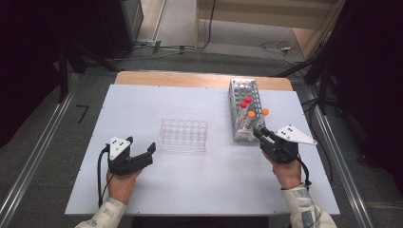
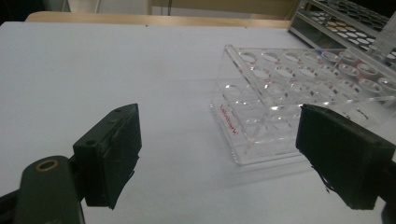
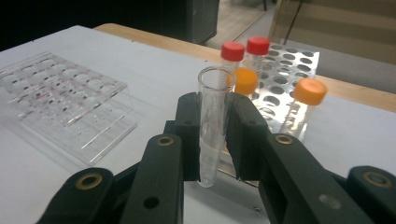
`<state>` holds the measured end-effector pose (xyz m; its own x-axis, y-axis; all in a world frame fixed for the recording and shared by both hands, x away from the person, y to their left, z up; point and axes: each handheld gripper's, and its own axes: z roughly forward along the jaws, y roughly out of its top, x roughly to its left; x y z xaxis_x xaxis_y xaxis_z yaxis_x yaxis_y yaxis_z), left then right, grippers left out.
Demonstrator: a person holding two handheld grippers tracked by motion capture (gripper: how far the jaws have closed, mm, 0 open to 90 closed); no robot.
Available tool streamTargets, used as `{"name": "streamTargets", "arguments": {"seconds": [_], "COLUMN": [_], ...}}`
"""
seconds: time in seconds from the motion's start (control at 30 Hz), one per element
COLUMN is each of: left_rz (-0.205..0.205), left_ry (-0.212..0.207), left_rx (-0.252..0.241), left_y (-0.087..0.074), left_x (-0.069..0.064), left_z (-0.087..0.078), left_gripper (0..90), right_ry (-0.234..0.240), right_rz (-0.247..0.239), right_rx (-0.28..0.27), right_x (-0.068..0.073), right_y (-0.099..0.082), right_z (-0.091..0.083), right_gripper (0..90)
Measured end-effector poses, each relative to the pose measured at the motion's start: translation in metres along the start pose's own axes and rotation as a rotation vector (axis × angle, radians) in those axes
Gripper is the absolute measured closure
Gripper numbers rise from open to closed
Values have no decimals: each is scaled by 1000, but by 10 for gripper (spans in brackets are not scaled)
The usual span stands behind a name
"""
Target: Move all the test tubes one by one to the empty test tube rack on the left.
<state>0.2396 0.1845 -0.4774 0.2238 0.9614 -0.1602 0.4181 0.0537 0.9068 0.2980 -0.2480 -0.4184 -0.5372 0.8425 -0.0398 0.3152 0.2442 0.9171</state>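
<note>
My right gripper is shut on a clear uncapped test tube, held upright between its pads just in front of the white tube rack. That rack holds two red-capped tubes and two orange-capped tubes. In the high view the right gripper is at the rack's near end. A clear acrylic rack with empty holes lies mid-table. My left gripper rests open on the table to its left, its pads wide apart with nothing between them, the acrylic rack ahead and to the right.
The white table top has a wooden strip along its far edge. Cables trail from both grippers toward the near edge. Dark stands and floor cables lie beyond the table.
</note>
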Motion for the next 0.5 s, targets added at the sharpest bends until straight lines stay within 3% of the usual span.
{"name": "streamTargets", "arguments": {"seconds": [0.5], "left_rz": [31], "left_ry": [-112], "left_rx": [-11], "left_y": [17], "left_x": [-34], "left_z": [10], "left_gripper": [191], "right_ry": [107], "right_rz": [-53], "right_rx": [47], "right_x": [39], "right_y": [-8], "right_z": [23], "right_gripper": [731]}}
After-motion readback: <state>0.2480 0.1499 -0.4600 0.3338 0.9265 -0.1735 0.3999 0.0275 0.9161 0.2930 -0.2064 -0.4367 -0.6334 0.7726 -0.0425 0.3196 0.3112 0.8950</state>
